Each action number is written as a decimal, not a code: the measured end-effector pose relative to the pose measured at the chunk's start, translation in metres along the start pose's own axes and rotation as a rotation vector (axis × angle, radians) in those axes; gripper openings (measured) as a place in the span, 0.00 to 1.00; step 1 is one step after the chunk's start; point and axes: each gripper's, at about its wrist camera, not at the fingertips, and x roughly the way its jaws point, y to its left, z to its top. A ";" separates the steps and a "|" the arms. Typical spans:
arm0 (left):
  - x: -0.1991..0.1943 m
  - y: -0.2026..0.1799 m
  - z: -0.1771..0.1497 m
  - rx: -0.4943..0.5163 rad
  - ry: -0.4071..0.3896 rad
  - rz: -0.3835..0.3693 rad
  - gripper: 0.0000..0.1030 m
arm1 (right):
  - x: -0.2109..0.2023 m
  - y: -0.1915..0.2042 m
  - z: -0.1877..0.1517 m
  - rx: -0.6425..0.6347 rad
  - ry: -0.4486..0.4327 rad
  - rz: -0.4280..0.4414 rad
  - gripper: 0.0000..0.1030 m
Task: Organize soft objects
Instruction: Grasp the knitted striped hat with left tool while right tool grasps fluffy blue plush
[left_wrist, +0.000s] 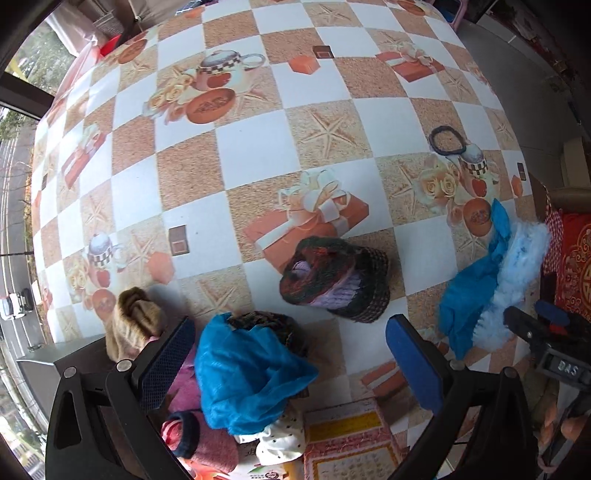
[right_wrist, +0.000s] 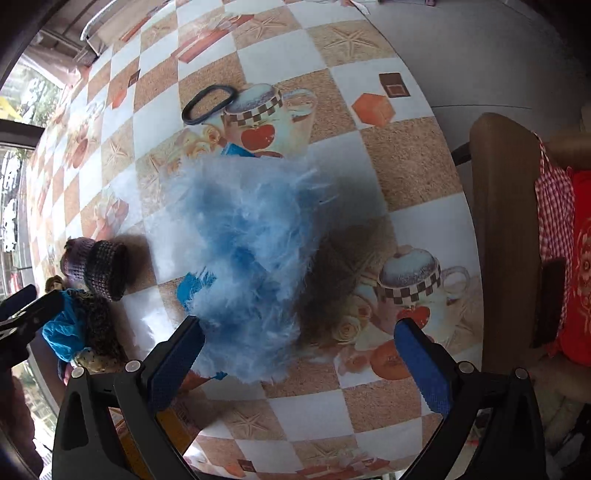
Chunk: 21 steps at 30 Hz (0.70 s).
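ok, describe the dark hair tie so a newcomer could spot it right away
On the checkered tablecloth, find the printed checkered-rim cup with a red apple. The hair tie lies flat against that cup's rim, beyond the fluffy blue item: a thin, dark, empty loop, unlike the bulky fabrics.

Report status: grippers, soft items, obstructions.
Both hand-held grippers open: left over blue cloth, right at fluffy blue piece. Knit hat on the table. Nothing blocking.
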 end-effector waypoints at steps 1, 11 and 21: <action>0.007 -0.004 0.003 0.005 0.017 0.003 1.00 | -0.002 -0.005 -0.004 0.018 -0.011 0.015 1.00; 0.051 -0.029 0.020 0.024 0.100 0.036 0.85 | -0.006 -0.011 0.007 0.065 -0.055 0.104 1.00; 0.062 -0.040 0.032 0.032 0.098 0.008 0.60 | 0.009 -0.022 0.000 0.130 -0.016 0.171 0.89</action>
